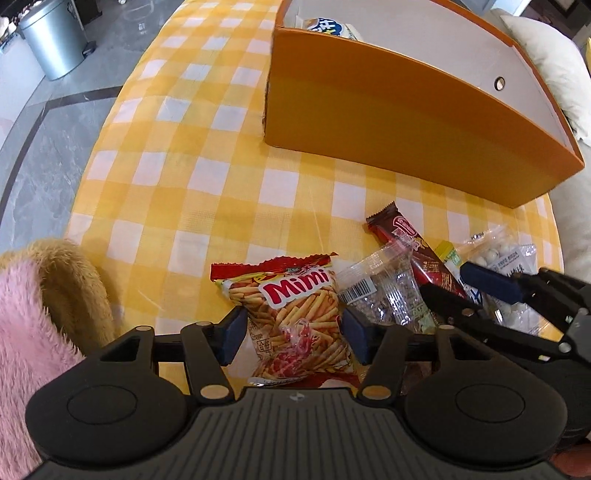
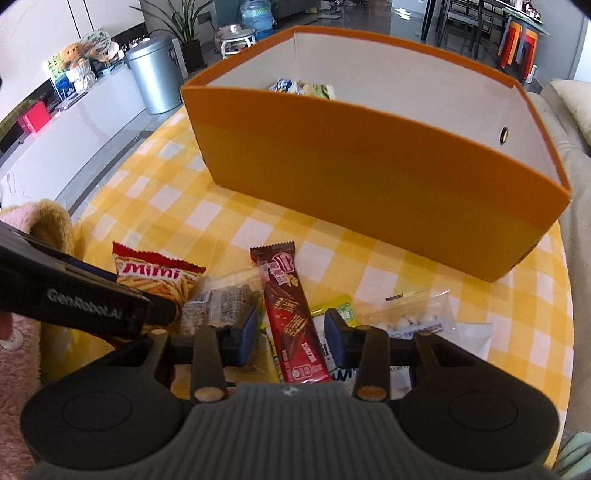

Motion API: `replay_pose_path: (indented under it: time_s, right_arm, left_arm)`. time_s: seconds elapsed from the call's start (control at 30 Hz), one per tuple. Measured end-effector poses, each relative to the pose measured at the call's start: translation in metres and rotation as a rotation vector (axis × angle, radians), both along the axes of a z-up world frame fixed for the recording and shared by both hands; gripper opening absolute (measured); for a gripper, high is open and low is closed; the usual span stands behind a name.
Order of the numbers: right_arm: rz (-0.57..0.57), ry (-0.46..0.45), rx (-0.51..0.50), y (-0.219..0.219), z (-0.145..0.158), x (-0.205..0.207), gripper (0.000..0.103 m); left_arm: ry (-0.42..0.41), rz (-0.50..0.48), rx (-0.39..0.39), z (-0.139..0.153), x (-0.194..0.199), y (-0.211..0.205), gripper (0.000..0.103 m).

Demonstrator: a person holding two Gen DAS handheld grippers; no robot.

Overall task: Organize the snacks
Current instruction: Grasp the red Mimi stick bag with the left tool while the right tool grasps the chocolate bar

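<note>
An orange box stands at the far side of the yellow checked tablecloth, with a snack pack inside; it also shows in the right wrist view. My left gripper is open, its pads on either side of a red Mimi chip bag. My right gripper is open around a brown chocolate wafer bar. Between them lies a clear candy packet. A clear bag of white balls lies to the right.
A pink and tan fluffy cloth lies at the left table edge. A metal bin stands on the floor beyond. A sofa cushion is behind the box. A green packet peeks out beside the wafer bar.
</note>
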State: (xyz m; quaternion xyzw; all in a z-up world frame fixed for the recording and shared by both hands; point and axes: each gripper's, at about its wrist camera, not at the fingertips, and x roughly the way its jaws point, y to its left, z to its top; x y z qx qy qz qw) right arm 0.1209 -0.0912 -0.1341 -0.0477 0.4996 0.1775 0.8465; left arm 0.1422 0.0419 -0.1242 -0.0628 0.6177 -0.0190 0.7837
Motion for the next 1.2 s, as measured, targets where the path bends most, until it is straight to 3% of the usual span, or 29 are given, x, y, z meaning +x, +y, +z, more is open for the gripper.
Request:
replay_pose_path:
  time_s: [0.03,0.1,0.37,0.5,0.73,1.2]
  right_arm:
    - [0.001,0.006,0.0,0.0,-0.002,0.001,0.037]
    - [0.001,0.021,0.0,0.001,-0.006,0.003,0.033]
    - [0.014,0.021,-0.009,0.004,-0.014,0.006,0.031]
    - [0.009,0.014,-0.018,0.004,-0.014,0.006,0.022]
    - [0.006,0.014,-0.008,0.002,-0.013,0.006,0.02]
    - [-0.06,-0.022,0.065,-0.014,0.011,-0.006,0.02]
  left_arm:
    - [0.001,0.002,0.002,-0.001,0.001,0.0,0.054]
    - [0.005,0.002,-0.01,-0.003,0.003,0.001,0.052]
    - [0.003,0.007,-0.002,-0.009,0.007,0.002,0.047]
    - [0.002,0.001,0.01,-0.01,0.008,0.001,0.045]
    - [-0.013,0.006,0.015,-0.005,0.007,0.001,0.038]
    - [-0.14,-0.001,-0.009,0.037,-0.009,0.001,0.037]
